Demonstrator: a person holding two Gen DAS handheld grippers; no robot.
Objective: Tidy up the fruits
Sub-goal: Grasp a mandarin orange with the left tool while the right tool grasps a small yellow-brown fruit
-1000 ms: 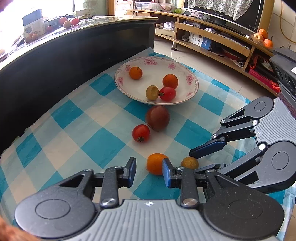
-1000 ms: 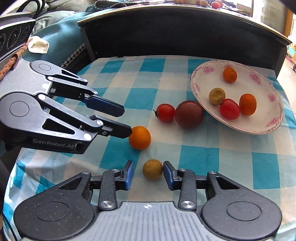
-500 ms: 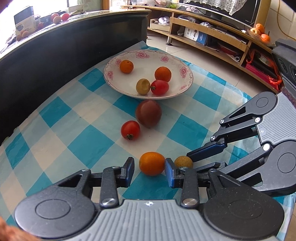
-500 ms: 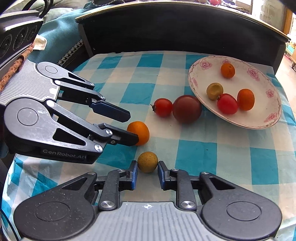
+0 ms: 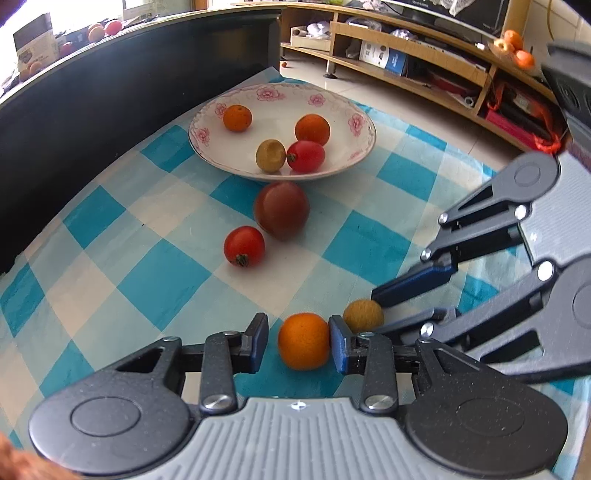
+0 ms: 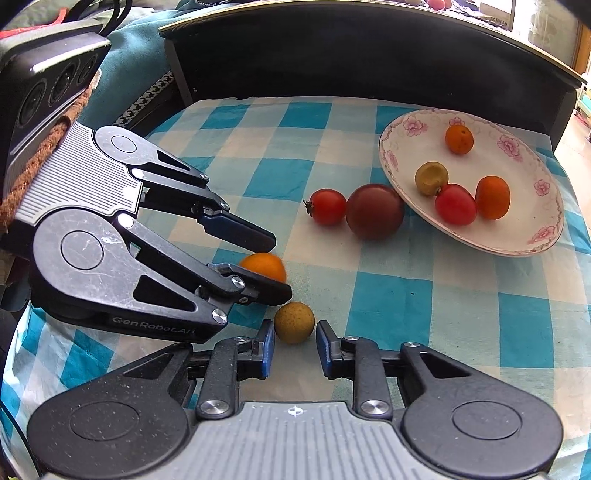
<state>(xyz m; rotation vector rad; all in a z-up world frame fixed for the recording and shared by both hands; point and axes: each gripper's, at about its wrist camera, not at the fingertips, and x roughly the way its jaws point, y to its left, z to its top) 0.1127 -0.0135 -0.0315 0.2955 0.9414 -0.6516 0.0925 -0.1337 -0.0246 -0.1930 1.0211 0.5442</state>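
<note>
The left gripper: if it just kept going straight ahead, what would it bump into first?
The small orange, already sitting between the open fingers of the left gripper. Its right finger looks to be touching the fruit; the left finger is apart.

- Bright daylight is recorded in both views; the window [image 5: 74,11] at the upper left corner of the left wrist view is blown out.
- Soft, short shadows are cast beneath the fruit on the checked cloth [image 5: 155,284].
- Strong fisheye bending is noted at all edges; the black counter [image 6: 369,55] is curved.
- Slight motion blur is seen on the right gripper [image 5: 391,314].
- Central focus is sharp.
</note>
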